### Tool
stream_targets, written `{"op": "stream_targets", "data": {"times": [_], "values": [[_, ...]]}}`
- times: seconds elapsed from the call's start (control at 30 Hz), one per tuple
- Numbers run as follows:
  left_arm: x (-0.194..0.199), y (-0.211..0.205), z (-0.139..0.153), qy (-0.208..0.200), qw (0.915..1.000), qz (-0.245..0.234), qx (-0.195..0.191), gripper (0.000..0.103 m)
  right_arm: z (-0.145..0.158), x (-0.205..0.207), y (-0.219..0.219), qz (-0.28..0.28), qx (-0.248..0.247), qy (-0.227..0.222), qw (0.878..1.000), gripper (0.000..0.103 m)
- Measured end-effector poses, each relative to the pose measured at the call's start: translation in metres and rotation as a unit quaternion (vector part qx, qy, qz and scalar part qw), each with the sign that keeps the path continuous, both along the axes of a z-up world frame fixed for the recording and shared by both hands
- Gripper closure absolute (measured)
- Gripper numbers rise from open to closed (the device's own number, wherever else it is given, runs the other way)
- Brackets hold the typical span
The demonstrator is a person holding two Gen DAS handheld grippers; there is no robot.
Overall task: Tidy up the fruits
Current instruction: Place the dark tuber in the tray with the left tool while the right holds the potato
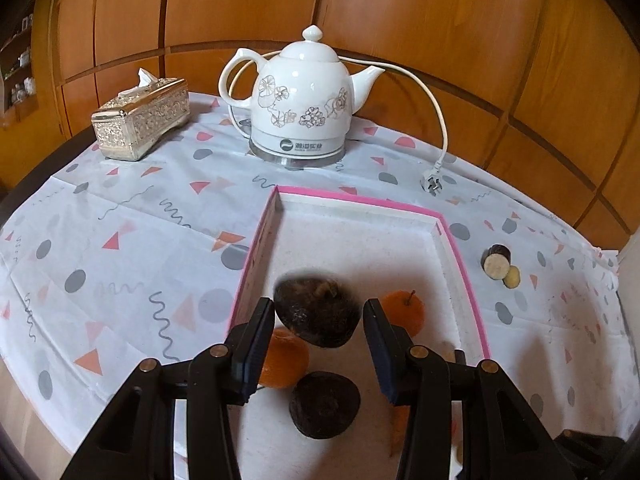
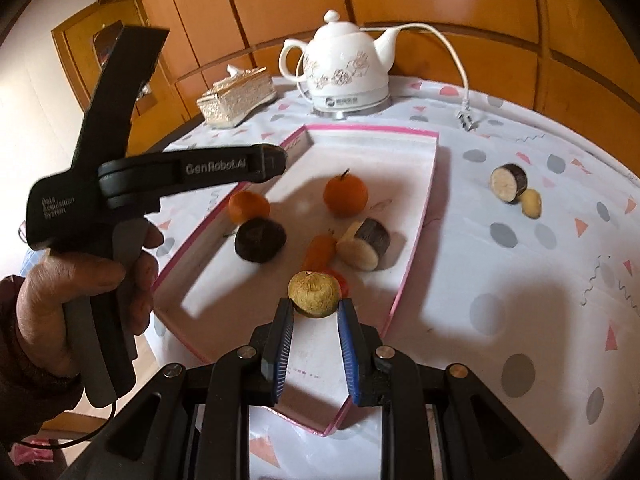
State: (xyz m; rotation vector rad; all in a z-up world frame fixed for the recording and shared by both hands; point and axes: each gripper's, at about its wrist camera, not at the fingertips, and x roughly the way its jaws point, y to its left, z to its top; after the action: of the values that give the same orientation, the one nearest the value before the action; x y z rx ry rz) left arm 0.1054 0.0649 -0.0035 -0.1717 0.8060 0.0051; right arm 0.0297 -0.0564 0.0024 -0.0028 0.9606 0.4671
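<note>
A white tray with a pink rim (image 1: 464, 264) (image 2: 420, 216) lies on the table. In the left wrist view my left gripper (image 1: 320, 312) is open, with a dark brown fruit (image 1: 316, 312) blurred between its fingers, touching only the left one. A second dark fruit (image 1: 325, 405) (image 2: 260, 239) and two oranges (image 1: 404, 312) (image 1: 282, 358) lie in the tray. In the right wrist view my right gripper (image 2: 315, 307) is shut on a yellow-green round fruit (image 2: 315, 294) above the tray's near part. A cut purple piece (image 2: 366, 244) and a carrot (image 2: 320, 252) lie in the tray.
A white electric kettle (image 1: 306, 104) with cord and plug (image 1: 432, 184) and a gold tissue box (image 1: 140, 120) stand at the back. A cut purple piece (image 1: 496, 262) (image 2: 509, 183) and a small yellow piece (image 2: 531, 203) lie on the cloth right of the tray.
</note>
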Motion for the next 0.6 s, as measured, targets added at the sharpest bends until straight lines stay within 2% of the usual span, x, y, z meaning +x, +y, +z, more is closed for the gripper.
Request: {"op": "stream_targets", "data": {"times": [0.2,0.33,0.6], "values": [[-0.009,-0.009,0.003,-0.007,0.9999,-0.008,0.011,0.054,-0.003,-0.001,0.001,0.000,-0.001,0.006,1.000,0.079],[-0.016,-0.013,0.006,-0.014,0.9998,-0.011,0.012,0.052,-0.001,-0.003,-0.003,-0.006,0.004,0.003,1.000,0.075],[-0.031,-0.022,0.015,-0.030,0.9992,-0.020,0.019,0.051,0.009,-0.009,-0.018,-0.034,0.013,-0.017,0.999,0.075]]}}
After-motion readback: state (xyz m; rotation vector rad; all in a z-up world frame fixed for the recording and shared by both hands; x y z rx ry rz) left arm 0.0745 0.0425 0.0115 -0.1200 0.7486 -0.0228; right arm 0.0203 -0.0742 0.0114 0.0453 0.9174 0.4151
